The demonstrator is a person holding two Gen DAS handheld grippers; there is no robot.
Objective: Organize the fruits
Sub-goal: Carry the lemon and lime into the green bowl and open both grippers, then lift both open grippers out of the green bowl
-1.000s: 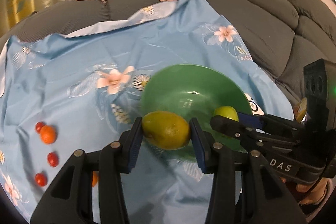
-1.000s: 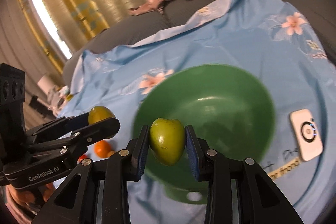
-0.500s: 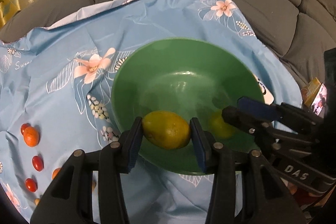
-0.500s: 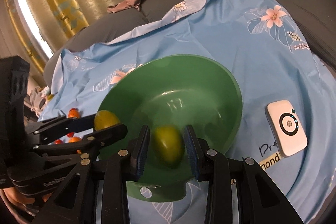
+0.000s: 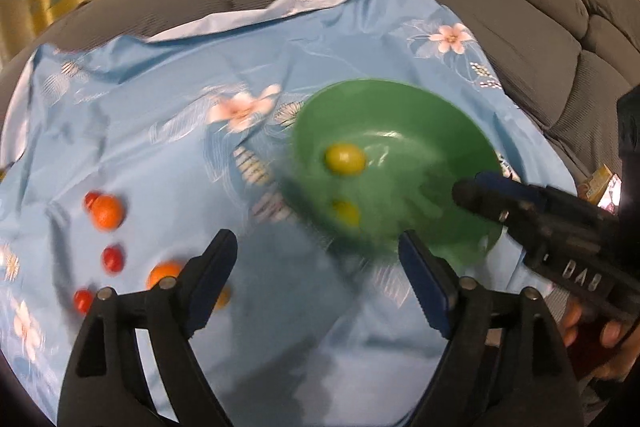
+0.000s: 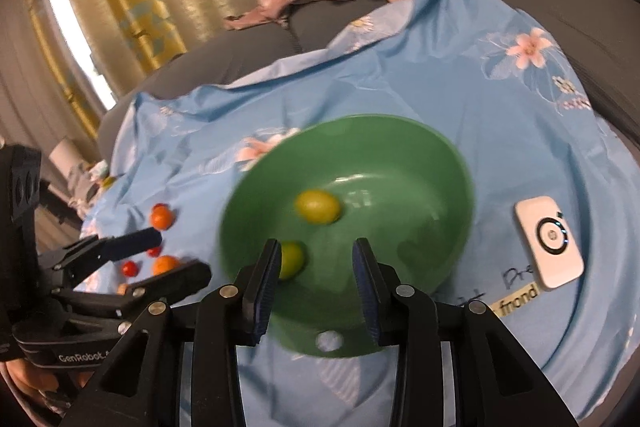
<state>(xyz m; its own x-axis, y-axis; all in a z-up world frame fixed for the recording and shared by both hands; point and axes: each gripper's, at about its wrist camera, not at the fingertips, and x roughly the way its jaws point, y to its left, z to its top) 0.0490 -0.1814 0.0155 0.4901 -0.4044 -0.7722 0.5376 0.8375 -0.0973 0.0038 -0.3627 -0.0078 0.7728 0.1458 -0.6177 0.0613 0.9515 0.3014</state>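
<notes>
The bowl [image 5: 400, 131] sat right of centre on the cloth [image 5: 160, 99], two fruits [image 5: 345, 158] inside it. Small fruits [image 5: 106, 211] lay scattered at lower left. In the right wrist view, a small device [image 6: 548, 241] lay right of the bowl.

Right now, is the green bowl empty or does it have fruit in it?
Not empty. The green bowl holds two yellow-green fruits lying on its bottom, apart from each other.
</notes>
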